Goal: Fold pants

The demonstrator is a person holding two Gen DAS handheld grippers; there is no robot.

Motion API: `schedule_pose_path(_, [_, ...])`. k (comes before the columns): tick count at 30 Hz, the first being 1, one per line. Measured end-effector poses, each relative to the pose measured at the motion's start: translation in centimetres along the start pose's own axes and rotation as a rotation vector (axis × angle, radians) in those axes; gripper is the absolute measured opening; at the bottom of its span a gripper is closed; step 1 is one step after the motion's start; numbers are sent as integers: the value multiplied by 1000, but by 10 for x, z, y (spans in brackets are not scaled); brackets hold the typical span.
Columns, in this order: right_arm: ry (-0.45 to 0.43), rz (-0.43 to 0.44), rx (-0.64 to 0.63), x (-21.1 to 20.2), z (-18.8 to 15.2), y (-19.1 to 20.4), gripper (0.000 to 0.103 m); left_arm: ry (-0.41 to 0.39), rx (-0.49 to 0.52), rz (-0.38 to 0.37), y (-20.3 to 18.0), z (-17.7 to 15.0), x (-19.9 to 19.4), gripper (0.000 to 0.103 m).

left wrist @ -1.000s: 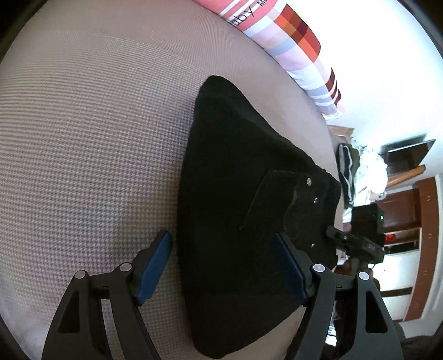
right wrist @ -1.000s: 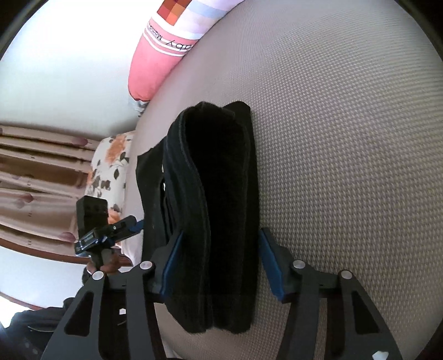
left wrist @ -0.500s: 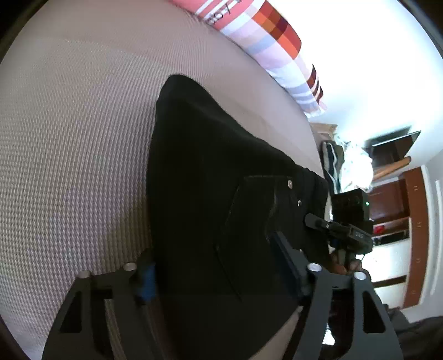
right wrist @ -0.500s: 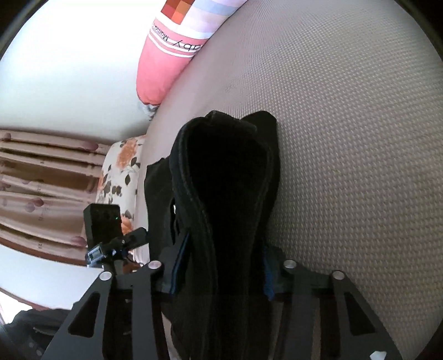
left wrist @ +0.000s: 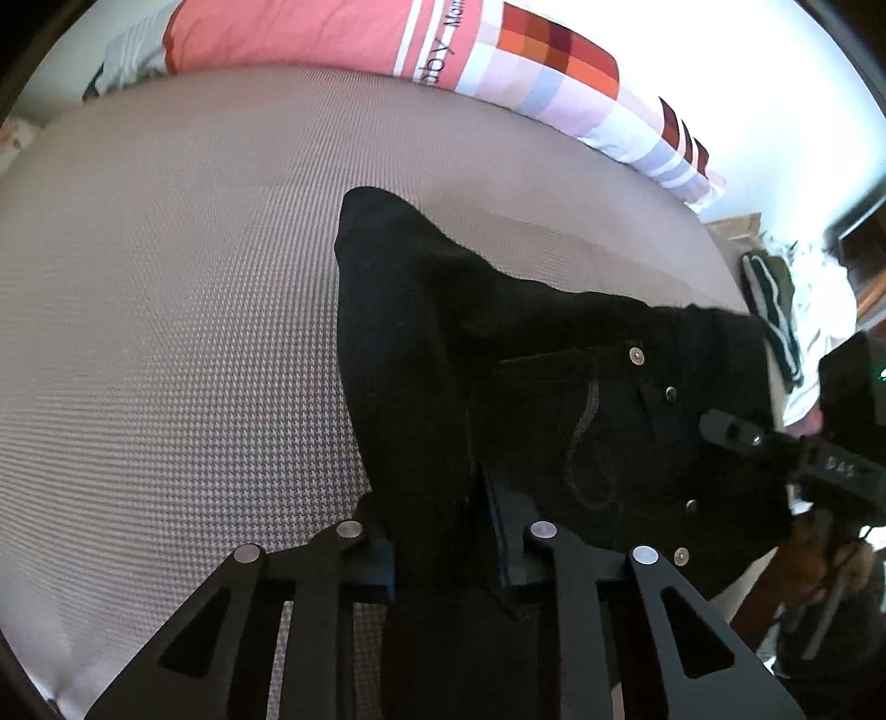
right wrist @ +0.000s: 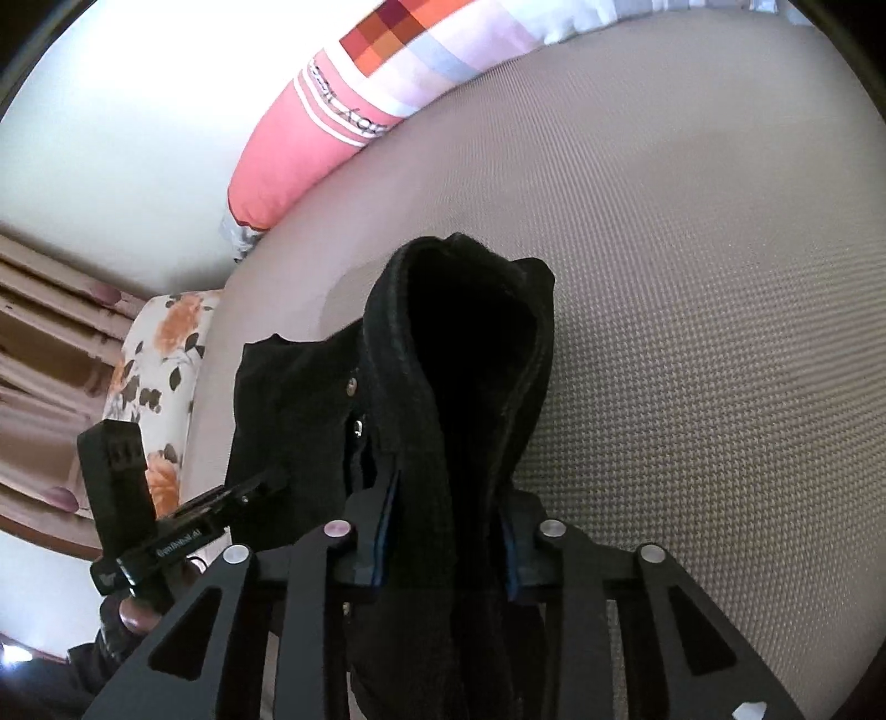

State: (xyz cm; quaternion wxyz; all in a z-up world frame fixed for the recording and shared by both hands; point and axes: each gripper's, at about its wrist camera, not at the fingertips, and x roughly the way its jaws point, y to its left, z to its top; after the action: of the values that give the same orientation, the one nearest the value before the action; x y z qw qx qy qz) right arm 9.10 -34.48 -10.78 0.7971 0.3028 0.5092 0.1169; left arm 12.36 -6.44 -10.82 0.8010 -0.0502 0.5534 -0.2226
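Bed (left wrist: 166, 332): filling both frames, carrying everything. Pillow (left wrist: 498, 61): lying along the upper edge. Pants (left wrist: 470, 354): black, folded, sitting at frame centre on the bed. Left tool (left wrist: 443, 548), right tool (right wrist: 448, 543): each closing, clamping pants fabric at lower centre.

A home bedroom: woven beige mattress (left wrist: 194, 288), pink checked pillow (left wrist: 343, 39), floral cushion (right wrist: 160, 354), pleated curtains (right wrist: 50, 332).
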Motion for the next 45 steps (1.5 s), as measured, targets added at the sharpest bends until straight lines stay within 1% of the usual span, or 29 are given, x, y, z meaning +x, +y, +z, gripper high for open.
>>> schedule_pose_path(2, [-12,3,16,-5,0,0,23,-10,7,-1,0,-2,-7,20])
schedule_pose_path(6, [-18,-2,25,-9,-2,5,22,-31,21,0,1,-2,-21,19])
schedule_pose_path(10, [-20,3,13,-10,-3,16,21,-46,45,19,-5,0,-29,18])
schedule_pose_path(13, [-20,4,-1,-9,-1,25,21,-60,46,21,-4,7,-35,18])
schedule_pose_path(16, [-26,14,-5,-6,7,33,21,-78,43,31,-3,22,-37,18])
schedule_pose_path(21, [-37,40,-26,7,30,48,21,-108,40,52,8,45,-41,18])
schedule_pose_path(26, [-44,58,-44,22,57,59,21,-139,36,73,20,76,-40,18])
schedule_pose_path(33, [-46,54,-69,43,101,66,21,-161,22,77,35,117,-27,18])
schedule_pose_path(41, [-48,52,-68,59,127,65,21,-177,20,85,46,146,-18,17])
schedule_pose_path(45, [-51,54,-68,68,140,67,21,-191,18,101,52,158,-13,17])
